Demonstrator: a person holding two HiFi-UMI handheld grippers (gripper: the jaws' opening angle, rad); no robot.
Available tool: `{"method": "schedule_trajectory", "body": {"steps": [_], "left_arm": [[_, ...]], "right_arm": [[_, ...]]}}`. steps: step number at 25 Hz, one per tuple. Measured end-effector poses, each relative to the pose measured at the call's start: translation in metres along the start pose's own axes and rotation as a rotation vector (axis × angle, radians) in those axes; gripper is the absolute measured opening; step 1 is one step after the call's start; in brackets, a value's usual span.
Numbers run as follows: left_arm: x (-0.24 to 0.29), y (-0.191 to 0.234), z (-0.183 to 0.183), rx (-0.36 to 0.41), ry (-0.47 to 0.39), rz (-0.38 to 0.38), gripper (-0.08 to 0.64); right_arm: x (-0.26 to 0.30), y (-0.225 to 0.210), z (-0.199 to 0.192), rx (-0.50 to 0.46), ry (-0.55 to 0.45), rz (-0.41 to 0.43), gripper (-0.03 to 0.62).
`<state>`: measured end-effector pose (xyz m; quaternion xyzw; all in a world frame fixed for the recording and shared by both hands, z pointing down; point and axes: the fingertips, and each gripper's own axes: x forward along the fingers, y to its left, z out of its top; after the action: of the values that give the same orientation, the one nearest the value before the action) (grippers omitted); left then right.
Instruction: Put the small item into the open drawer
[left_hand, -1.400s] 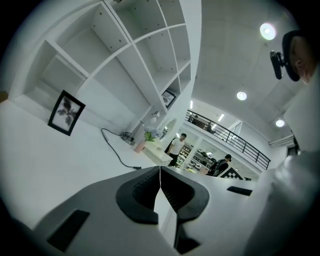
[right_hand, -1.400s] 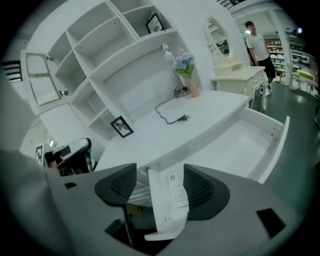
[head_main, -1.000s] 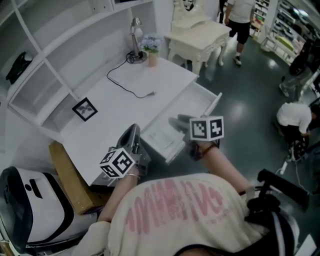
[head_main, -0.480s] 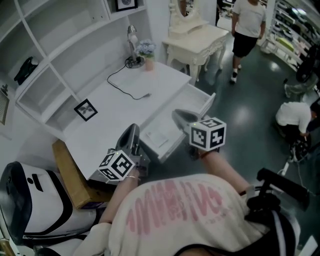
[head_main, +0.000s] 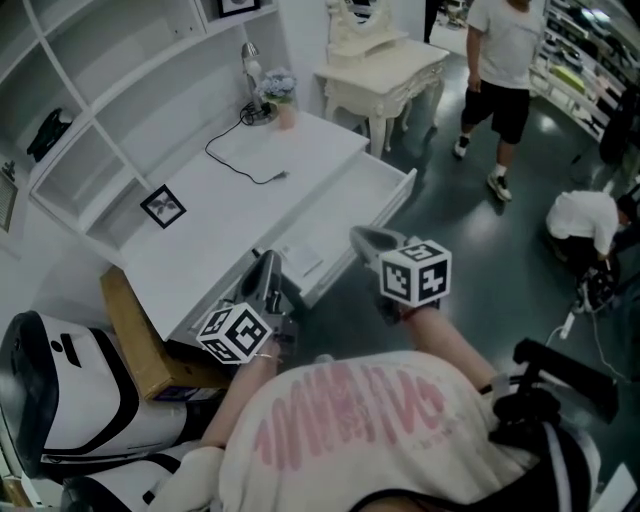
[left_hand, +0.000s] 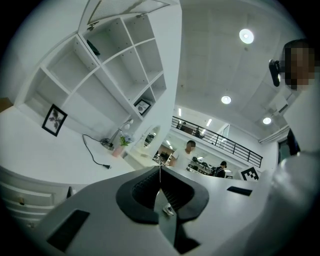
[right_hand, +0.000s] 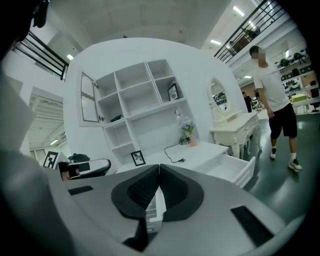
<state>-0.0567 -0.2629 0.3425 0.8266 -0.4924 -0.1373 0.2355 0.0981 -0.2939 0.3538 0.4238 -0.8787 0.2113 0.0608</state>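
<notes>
The white desk (head_main: 225, 215) has its drawer (head_main: 372, 187) pulled out toward the floor. A flat pale item (head_main: 305, 263) lies in the drawer's near end; I cannot tell what it is. My right gripper (head_main: 360, 236) hovers just off the drawer's near corner, above the dark floor, jaws shut with nothing between them. The right gripper view shows its pads (right_hand: 159, 170) meeting, with the open drawer (right_hand: 232, 167) ahead to the right. My left gripper (head_main: 268, 258) sits at the desk's front edge, left of the drawer. It is also shut (left_hand: 160, 169) and empty.
On the desk stand a small picture frame (head_main: 162, 206), a lamp (head_main: 249, 58), a flower pot (head_main: 282, 98) and a loose cable (head_main: 245, 160). A cardboard box (head_main: 130, 335) and a white chair (head_main: 55, 400) are at left. A cream dressing table (head_main: 385, 70), a standing person (head_main: 505, 60) and a crouching person (head_main: 585, 225) are at right.
The right gripper has pulled back from over the drawer toward me, and the desk sits further off. The standing person has walked closer.
</notes>
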Motion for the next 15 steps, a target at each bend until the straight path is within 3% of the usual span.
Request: {"method": "schedule_trajectory", "body": {"steps": [15], "left_arm": [[-0.039,-0.036,-0.05,-0.012,0.032,0.013,0.031]], "right_arm": [[-0.061,0.002,-0.047,-0.004,0.055,-0.021,0.018]]}}
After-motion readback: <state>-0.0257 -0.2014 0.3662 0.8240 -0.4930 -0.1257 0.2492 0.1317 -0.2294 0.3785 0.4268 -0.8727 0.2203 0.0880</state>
